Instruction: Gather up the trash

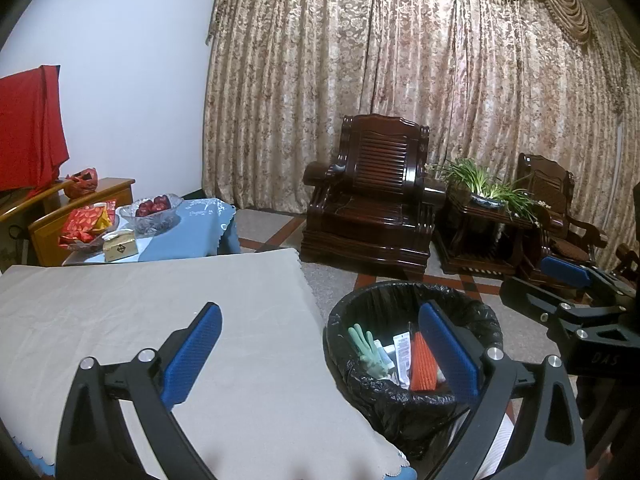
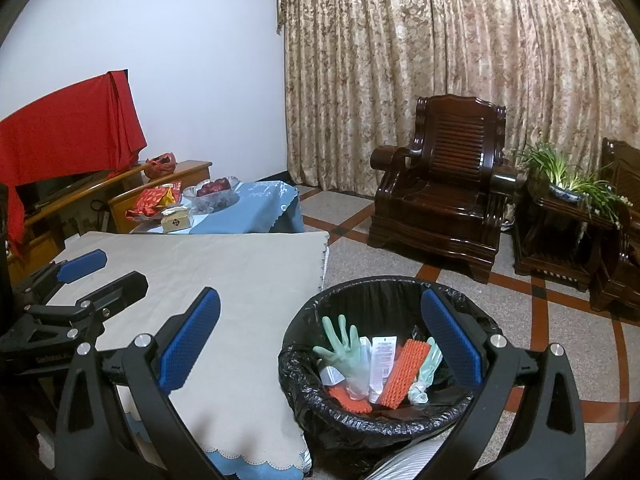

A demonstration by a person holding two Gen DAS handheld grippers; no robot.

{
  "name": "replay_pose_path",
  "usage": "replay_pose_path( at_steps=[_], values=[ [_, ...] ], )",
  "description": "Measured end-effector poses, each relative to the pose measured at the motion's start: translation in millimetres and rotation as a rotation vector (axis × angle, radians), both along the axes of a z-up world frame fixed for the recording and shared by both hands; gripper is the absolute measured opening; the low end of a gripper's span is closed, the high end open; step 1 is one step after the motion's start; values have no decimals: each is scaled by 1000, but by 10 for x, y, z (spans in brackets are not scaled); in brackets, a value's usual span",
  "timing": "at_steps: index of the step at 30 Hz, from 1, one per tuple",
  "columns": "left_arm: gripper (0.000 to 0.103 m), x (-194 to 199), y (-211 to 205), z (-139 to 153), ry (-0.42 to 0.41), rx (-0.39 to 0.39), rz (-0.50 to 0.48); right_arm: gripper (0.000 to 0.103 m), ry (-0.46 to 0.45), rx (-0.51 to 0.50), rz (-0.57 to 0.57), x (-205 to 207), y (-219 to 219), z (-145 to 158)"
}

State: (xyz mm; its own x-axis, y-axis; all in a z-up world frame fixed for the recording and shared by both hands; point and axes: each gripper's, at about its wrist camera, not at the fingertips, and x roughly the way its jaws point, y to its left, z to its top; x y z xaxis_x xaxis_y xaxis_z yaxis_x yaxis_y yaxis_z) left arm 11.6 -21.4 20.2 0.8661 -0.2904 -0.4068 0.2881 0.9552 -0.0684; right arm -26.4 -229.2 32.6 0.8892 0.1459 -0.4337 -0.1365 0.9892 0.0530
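Both hand-held grippers empty, fingers spread wide. Left hand-held gripper [image 1: 320,354] hangs over the near edge of the surface [image 1: 160,320], its right finger out over the trash bin [image 1: 400,400]. Right hand-held gripper [image 2: 320,344] sits just to its right, more squarely above the bin, its left finger over the cloth-covered surface.

Trash bin, black liner, stands on the floor touching the surface's right side, just below and ahead of both grippers. Inside: pale green glove [image 2: 340,344] with fingers up, white tube [image 2: 382,364], orange ridged piece [image 2: 404,372], second pale green glove [image 2: 428,368] knotted at the right, another orange bit [image 2: 352,398] low at the front, some clear plastic.

Right wrist view looks down into the bin, all items clear; left wrist view catches only the glove, tube and orange piece, partly behind its own finger. Each view shows the other gripper at its edge.

Farther ahead-left: blue-clothed table with glass bowl of red fruit [image 1: 154,206], red packets [image 1: 86,222], small gold box [image 1: 120,245]. Dark wooden armchair [image 1: 372,208] ahead against curtains.
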Motion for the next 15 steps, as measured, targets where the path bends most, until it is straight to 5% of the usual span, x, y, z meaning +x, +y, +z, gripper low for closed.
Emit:
replay_pose_path(
  at_steps=[15],
  values=[
    [97, 1, 1, 12, 2, -1, 0, 98, -1, -1, 0, 6, 16, 4]
  ],
)
